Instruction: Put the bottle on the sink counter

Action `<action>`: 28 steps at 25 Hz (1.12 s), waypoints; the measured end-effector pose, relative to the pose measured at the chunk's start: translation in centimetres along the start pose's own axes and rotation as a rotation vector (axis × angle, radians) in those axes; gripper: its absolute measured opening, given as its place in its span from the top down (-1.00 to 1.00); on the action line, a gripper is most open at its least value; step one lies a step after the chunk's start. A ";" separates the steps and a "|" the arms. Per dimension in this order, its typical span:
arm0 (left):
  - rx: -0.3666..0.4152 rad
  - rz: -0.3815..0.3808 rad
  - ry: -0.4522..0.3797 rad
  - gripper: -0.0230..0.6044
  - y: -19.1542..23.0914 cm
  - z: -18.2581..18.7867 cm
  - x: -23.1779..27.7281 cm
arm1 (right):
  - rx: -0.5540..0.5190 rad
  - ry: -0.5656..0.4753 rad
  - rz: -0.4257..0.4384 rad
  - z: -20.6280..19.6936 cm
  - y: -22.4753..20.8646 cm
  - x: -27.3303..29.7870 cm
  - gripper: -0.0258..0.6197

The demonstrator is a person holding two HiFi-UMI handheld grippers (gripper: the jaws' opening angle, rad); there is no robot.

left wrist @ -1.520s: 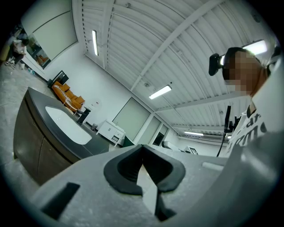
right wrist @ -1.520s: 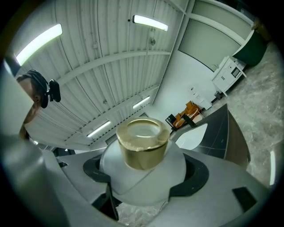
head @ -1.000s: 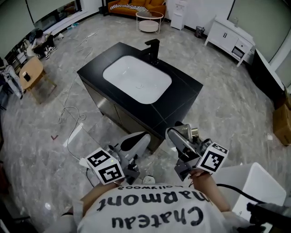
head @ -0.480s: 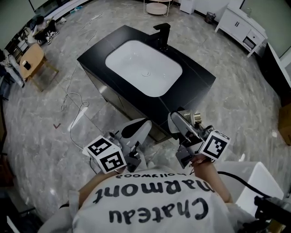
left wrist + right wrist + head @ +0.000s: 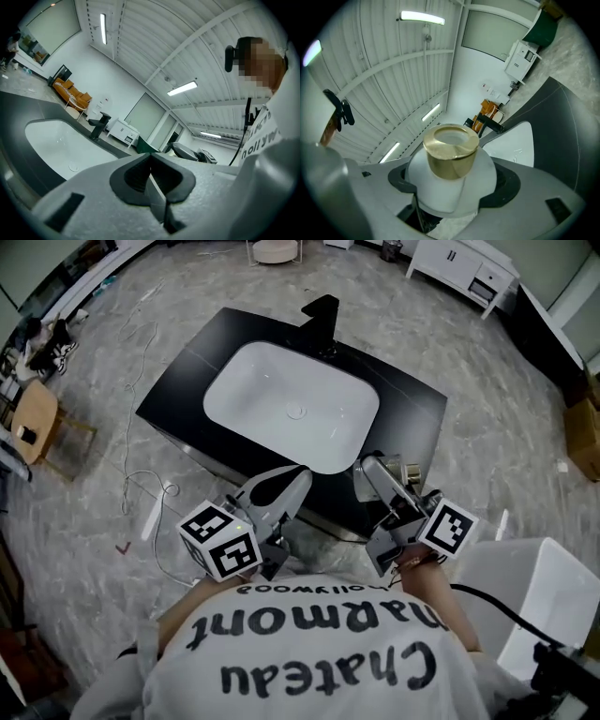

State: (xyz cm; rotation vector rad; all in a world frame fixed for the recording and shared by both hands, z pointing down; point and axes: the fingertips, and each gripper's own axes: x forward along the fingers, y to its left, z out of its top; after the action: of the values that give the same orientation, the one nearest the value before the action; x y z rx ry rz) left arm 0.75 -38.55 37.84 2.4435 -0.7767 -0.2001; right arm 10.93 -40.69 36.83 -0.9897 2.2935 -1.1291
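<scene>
One bottle (image 5: 451, 185) in right tool (image 5: 382, 489); left tool (image 5: 151, 174) closed

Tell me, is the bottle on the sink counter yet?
Not yet. Picking up looks done: the right gripper is shut on the white, gold-capped bottle, held up near the black counter. The left gripper is shut and empty. Left: set the bottle down and let go.

The right gripper (image 5: 450, 197) had its grey jaws clamped on a round white bottle with a gold cap (image 5: 451, 174), the cap pointing away from the camera. Beyond it lay a black counter (image 5: 562, 136) with a white basin (image 5: 513, 143) and a black tap (image 5: 485, 124).
</scene>
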 end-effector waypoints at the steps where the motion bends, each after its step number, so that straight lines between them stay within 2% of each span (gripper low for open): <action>1: -0.004 -0.003 0.015 0.88 1.1 0.4 0.0 | 0.004 -0.010 -0.016 -0.3 -0.3 0.8 -0.14; 5: -0.020 -0.043 0.063 0.88 4.8 1.5 0.2 | -0.007 -0.032 -0.107 -1.7 -2.4 3.1 -0.14; 10: -0.010 -0.061 0.154 0.88 8.6 1.2 0.4 | 0.011 -0.056 -0.200 -3.6 -4.9 4.4 -0.14; 15: -0.014 -0.131 0.229 0.88 10.1 -0.2 0.8 | 0.003 -0.052 -0.295 -5.0 -7.1 4.7 -0.14; 17: -0.012 -0.141 0.252 0.88 10.5 -0.9 0.8 | -0.001 -0.040 -0.352 -5.6 -8.1 4.3 -0.14; 19: -0.017 -0.136 0.277 0.88 11.2 -1.7 0.7 | -0.004 -0.023 -0.446 -6.4 -9.6 3.4 -0.14; 23: -0.044 -0.104 0.321 0.88 12.6 -3.0 0.5 | -0.107 0.062 -0.586 -7.6 -11.5 2.5 -0.14; 28: -0.063 -0.112 0.331 0.88 13.4 -3.3 0.9 | -0.213 0.148 -0.692 -8.2 -12.7 1.4 -0.14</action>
State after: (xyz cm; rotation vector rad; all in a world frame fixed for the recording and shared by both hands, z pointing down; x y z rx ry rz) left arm -4.06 -46.58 48.05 2.3770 -0.4821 0.1348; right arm 10.27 -42.83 51.87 -1.9392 2.2719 -1.2435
